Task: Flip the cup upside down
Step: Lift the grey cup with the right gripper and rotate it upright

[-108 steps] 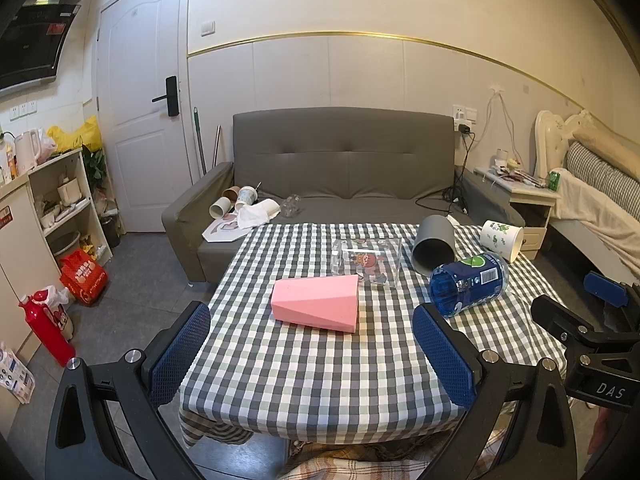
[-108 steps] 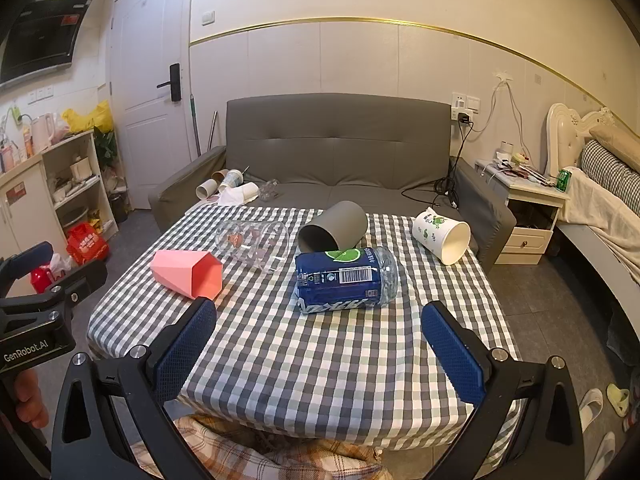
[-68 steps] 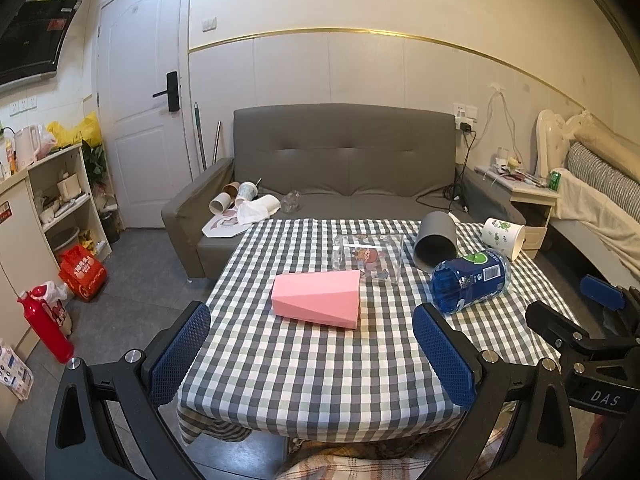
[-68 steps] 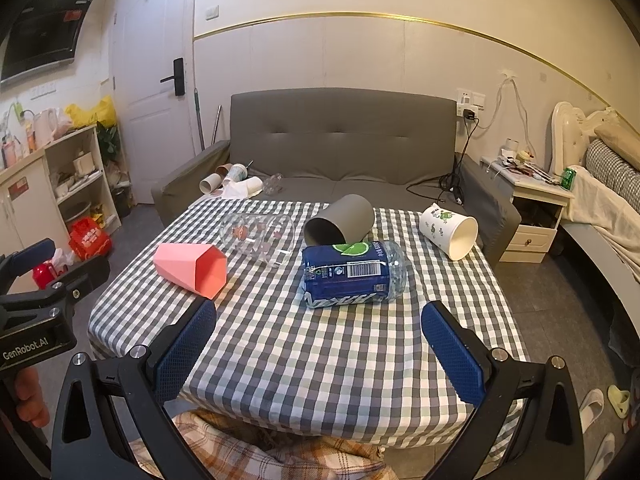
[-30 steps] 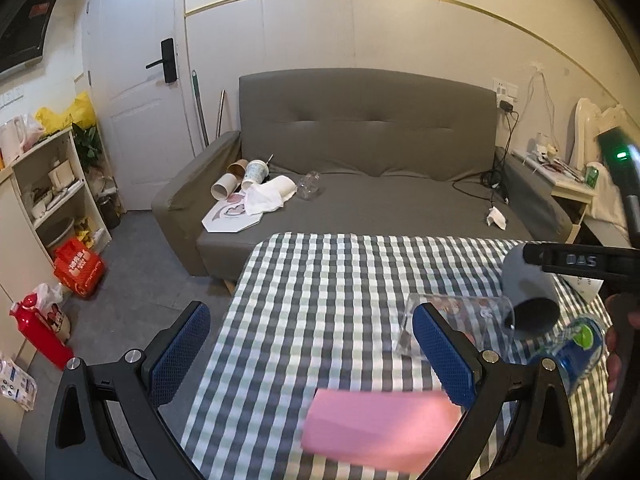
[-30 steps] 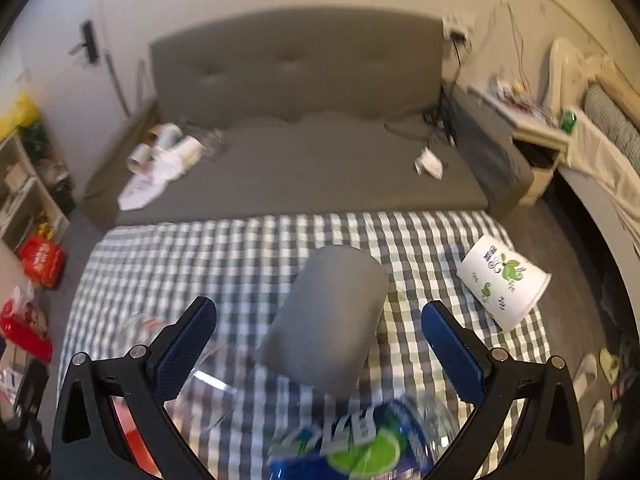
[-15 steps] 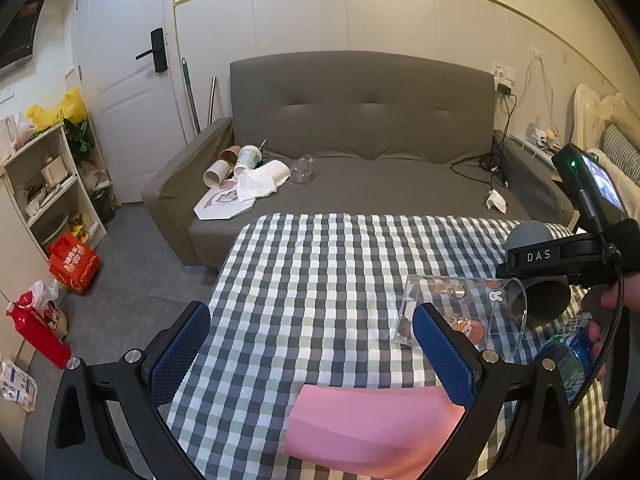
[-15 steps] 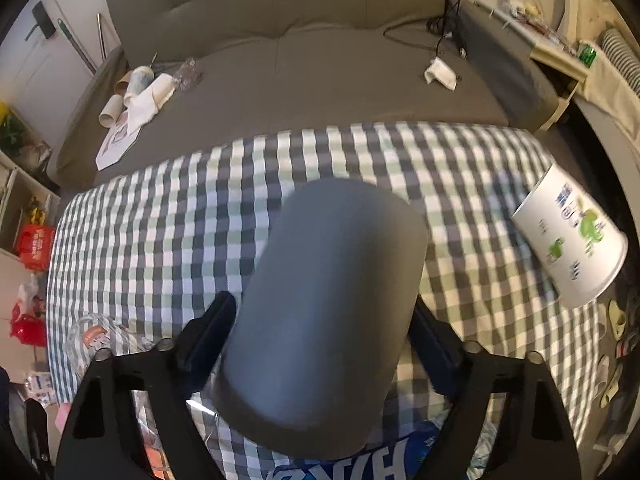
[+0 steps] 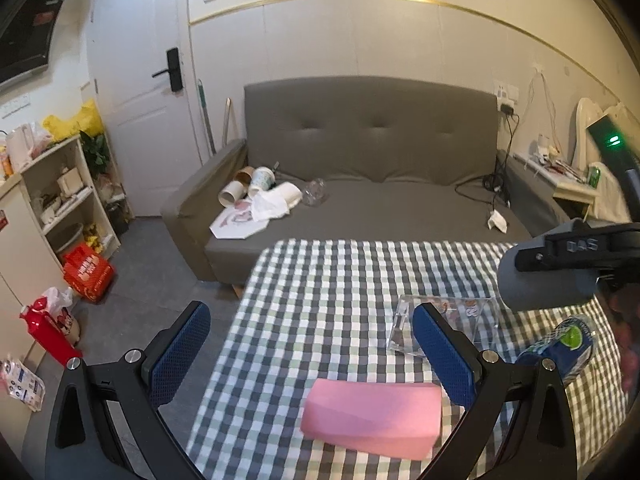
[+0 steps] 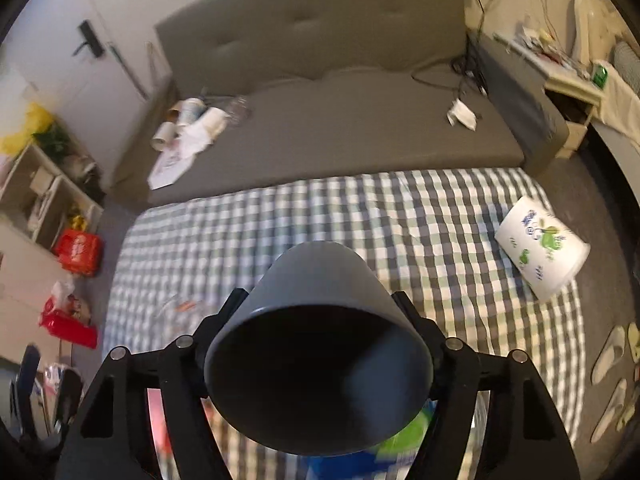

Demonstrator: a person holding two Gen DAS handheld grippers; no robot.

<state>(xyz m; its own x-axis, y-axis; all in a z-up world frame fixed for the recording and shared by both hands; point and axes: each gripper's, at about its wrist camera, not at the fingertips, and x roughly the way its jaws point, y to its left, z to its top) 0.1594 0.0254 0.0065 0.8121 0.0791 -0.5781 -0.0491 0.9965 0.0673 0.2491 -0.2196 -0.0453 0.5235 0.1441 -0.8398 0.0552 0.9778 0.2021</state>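
Lifted since the earlier frame: grey cup (image 10: 320, 344), now off the checked counter (image 10: 360, 216), mouth toward the camera, clamped between the right gripper (image 10: 320, 320); likely ready for inverting. Left gripper (image 9: 316, 356): spread, idle above the pink box (image 9: 372, 412).
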